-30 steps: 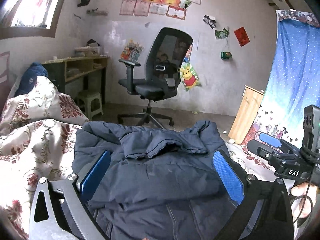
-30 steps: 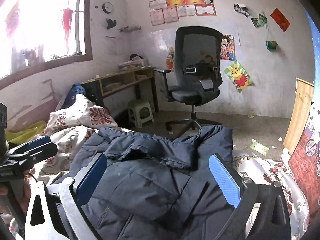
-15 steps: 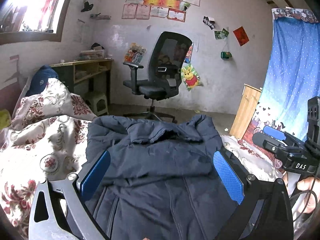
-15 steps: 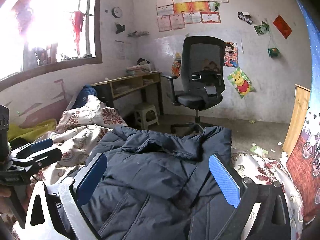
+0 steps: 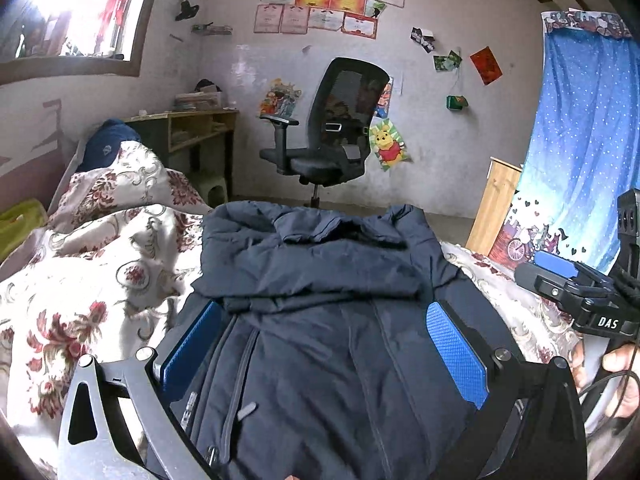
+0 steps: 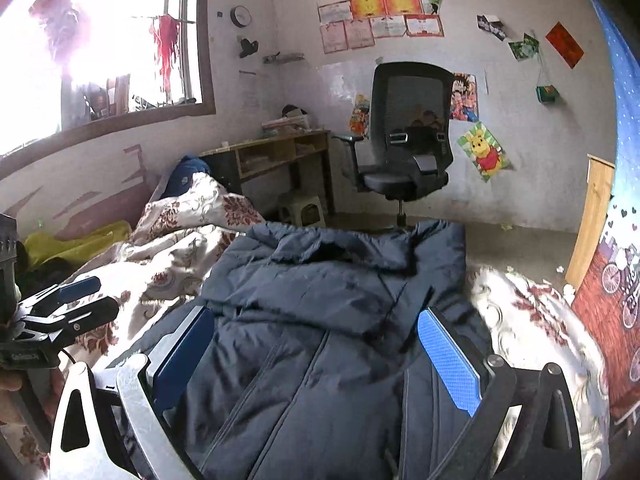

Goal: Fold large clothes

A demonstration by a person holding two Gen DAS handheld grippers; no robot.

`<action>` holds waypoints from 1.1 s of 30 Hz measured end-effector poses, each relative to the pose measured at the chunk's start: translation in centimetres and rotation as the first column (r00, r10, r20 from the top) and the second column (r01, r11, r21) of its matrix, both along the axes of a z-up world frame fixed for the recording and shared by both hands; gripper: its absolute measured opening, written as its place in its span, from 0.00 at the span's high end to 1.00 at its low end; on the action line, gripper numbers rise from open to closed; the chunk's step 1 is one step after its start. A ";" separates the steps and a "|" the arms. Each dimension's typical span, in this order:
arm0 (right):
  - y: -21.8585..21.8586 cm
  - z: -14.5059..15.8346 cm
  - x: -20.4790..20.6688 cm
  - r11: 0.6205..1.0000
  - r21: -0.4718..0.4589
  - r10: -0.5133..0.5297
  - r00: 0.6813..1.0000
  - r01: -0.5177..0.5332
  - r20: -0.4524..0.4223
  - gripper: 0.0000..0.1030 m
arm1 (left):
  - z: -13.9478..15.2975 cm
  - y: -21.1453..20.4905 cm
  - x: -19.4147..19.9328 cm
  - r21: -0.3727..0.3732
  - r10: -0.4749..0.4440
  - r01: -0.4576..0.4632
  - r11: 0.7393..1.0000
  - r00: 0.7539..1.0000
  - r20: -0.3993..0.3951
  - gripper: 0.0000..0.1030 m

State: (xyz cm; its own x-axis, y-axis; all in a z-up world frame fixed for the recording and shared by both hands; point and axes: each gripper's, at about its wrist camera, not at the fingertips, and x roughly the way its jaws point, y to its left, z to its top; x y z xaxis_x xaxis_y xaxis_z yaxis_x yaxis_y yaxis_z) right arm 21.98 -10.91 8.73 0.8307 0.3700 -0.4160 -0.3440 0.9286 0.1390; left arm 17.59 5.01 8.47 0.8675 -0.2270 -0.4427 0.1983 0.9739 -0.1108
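A large dark navy padded jacket (image 5: 320,320) lies spread on the bed, front zipper up, with its hood folded down over the chest; the right wrist view shows the same jacket (image 6: 320,320). My left gripper (image 5: 320,320) hovers over the jacket's middle, open, with nothing between its blue pads. My right gripper (image 6: 316,332) is open too, above the same garment a little to the right. The right gripper (image 5: 576,292) shows at the far right edge of the left wrist view, held by a hand. The left gripper (image 6: 60,312) appears at the left edge of the right wrist view.
A floral quilt (image 5: 100,272) covers the bed and is bunched up at the left. A black office chair (image 5: 332,136), a wooden desk (image 5: 192,128) and a small stool (image 6: 304,210) stand beyond the bed. A blue curtain (image 5: 580,152) hangs at the right.
Both grippers have pulled back and risen, so more of the jacket's lower front and zipper shows. The jacket has not moved and both grippers stay open.
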 end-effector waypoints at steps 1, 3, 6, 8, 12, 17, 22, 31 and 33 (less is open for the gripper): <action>0.0 -0.1 -0.3 1.000 -0.003 0.000 1.000 0.000 -0.005 0.00 | -0.2 0.1 -0.2 -0.002 0.000 0.000 1.000 1.000 -0.004 0.02; 0.0 -0.5 -1.2 1.000 -0.010 0.000 1.000 0.000 -0.020 0.00 | -0.7 0.3 -0.6 -0.010 0.001 -0.001 1.000 1.000 -0.019 0.02; 0.1 -1.0 -2.3 1.000 -0.020 -0.004 0.999 0.003 -0.040 0.00 | -1.3 0.5 -1.1 -0.014 0.003 -0.004 1.000 0.999 -0.052 0.02; 0.1 -1.4 -2.9 1.000 -0.013 -0.001 0.998 0.000 -0.055 0.00 | -1.5 0.7 -1.7 -0.009 0.014 -0.015 1.000 0.998 -0.065 0.02; -0.2 -1.7 -4.5 1.000 0.001 -0.002 0.998 0.002 -0.063 0.00 | -1.0 0.8 -3.3 0.000 0.039 -0.039 0.999 0.997 -0.071 0.02; 0.1 -1.4 -5.7 1.000 -0.014 0.014 0.993 -0.016 -0.120 0.00 | 1.3 1.0 -5.6 0.001 0.066 -0.066 0.998 0.995 -0.069 0.02; 0.7 -0.8 -7.9 0.996 -0.051 0.064 0.990 -0.071 -0.128 0.00 | 2.7 0.9 -7.3 0.015 0.057 -0.056 0.998 0.995 -0.079 0.02; 0.5 -3.4 -9.4 0.988 -0.112 0.082 0.970 -0.110 -0.227 0.00 | -1.8 1.5 -8.9 0.049 -0.024 0.033 0.998 0.983 -0.180 0.02; 0.1 -4.5 -9.5 0.984 -0.125 0.088 0.960 -0.125 -0.266 0.00 | -3.6 1.9 -8.6 0.059 -0.032 0.045 0.997 0.976 -0.218 0.02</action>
